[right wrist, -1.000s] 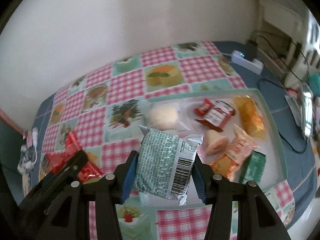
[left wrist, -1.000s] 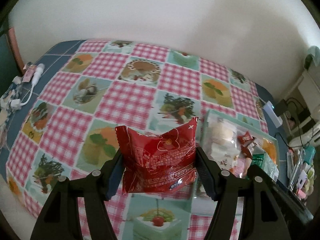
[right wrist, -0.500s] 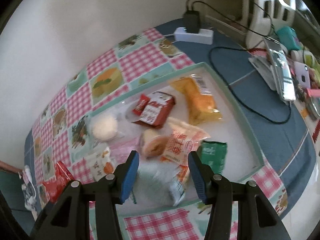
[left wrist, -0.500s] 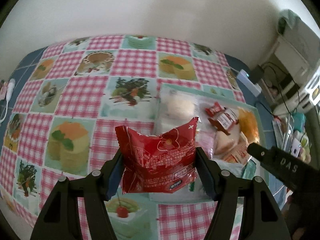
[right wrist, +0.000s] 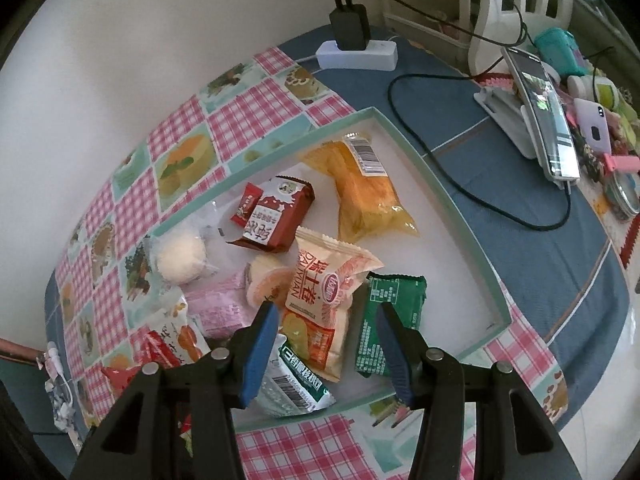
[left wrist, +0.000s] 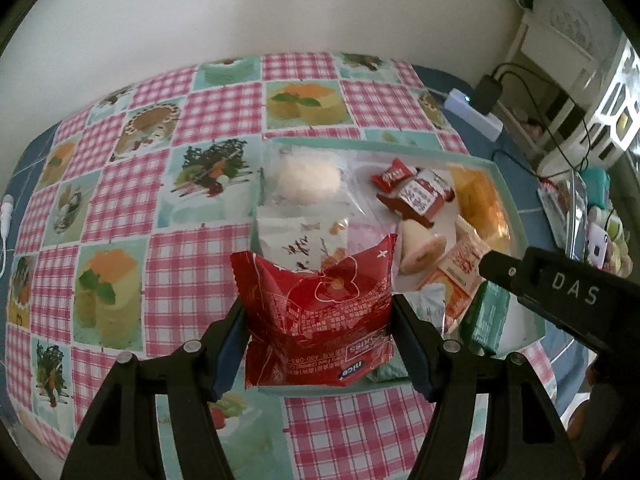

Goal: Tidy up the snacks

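Observation:
My left gripper (left wrist: pixel 318 332) is shut on a red snack packet (left wrist: pixel 320 312), held upright just above the near left corner of the mint-rimmed tray (left wrist: pixel 504 184). My right gripper (right wrist: pixel 326 332) hovers over the tray (right wrist: pixel 452 204) with nothing between its blue pads. A green-and-white packet (right wrist: pixel 294 384) lies flat in the tray, partly under the left finger. Also in the tray are a yellow packet (right wrist: pixel 368 196), a brown-red packet (right wrist: pixel 276 216), an orange-white packet (right wrist: pixel 328 292), a dark green packet (right wrist: pixel 388 320) and a white round bun (right wrist: pixel 180 256).
A checked pink tablecloth (left wrist: pixel 200 120) covers the table left of the tray. Behind and right of the tray are a power strip with a charger (right wrist: pixel 356 54), a looping black cable (right wrist: pixel 440 160) and a phone on a stand (right wrist: pixel 548 120). The right gripper's black body (left wrist: pixel 560 292) crosses the left wrist view.
Both grippers have swung right, over the tray. The green-and-white packet has dropped out of my right gripper and now lies in the tray. The red packet stays in the left gripper.

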### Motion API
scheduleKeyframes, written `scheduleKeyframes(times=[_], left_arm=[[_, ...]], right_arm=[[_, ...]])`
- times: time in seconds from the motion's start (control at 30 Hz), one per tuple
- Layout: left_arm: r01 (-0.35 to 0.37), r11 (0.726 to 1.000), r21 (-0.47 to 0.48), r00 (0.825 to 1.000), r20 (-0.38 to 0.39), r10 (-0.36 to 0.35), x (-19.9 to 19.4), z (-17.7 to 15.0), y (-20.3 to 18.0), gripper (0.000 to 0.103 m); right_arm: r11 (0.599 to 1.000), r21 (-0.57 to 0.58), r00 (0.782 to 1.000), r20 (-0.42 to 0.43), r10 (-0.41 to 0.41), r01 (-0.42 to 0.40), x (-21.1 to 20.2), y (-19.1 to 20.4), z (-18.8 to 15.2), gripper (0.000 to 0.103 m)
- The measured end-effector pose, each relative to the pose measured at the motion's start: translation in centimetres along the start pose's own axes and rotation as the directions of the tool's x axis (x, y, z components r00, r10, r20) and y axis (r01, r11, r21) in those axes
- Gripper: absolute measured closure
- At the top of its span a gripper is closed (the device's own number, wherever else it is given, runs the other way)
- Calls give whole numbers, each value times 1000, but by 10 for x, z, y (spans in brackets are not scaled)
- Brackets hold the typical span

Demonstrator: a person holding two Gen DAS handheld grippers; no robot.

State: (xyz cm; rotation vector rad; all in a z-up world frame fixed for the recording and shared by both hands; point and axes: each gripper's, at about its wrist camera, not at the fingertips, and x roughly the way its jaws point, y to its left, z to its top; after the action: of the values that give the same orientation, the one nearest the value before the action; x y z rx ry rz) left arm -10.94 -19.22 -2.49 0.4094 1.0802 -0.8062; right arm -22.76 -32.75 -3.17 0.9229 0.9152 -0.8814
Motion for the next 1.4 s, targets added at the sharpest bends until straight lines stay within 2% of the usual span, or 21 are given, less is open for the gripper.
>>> scheduleKeyframes(times=[0.3,0.5,0.57,0.83,1.0,1.23,1.4], left_arm=[[14,1000,19,997,-72,-13,15,-5,-6,31],[15,1000,4,996,-84,-14,16,-4,-4,29],[20,1000,-4,996,-91,-21,17,-4,-2,16],[35,999,-25,997,-66,-36,8,0,2,16],[36,995,-91,998,-45,-40,2,3,19,16],[-60,968,-245,998,-25,56,-4,9,60,16],[-192,927,-322,981,-72,178,-1,7,93,16]], right_arm=[[999,-28,999,-28,-17,16,5,5,-2,48],[999,-34,998,-50,-27,25,10,7,-4,48],[999,-35,998,-53,-28,26,11,7,-4,48],[999,-34,998,-56,-32,30,11,8,-5,48],[999,-31,998,-60,-32,30,11,8,-4,48],[998,-52,998,-59,-36,33,11,12,-5,48],[994,-104,998,-54,-45,39,11,24,-8,40]])
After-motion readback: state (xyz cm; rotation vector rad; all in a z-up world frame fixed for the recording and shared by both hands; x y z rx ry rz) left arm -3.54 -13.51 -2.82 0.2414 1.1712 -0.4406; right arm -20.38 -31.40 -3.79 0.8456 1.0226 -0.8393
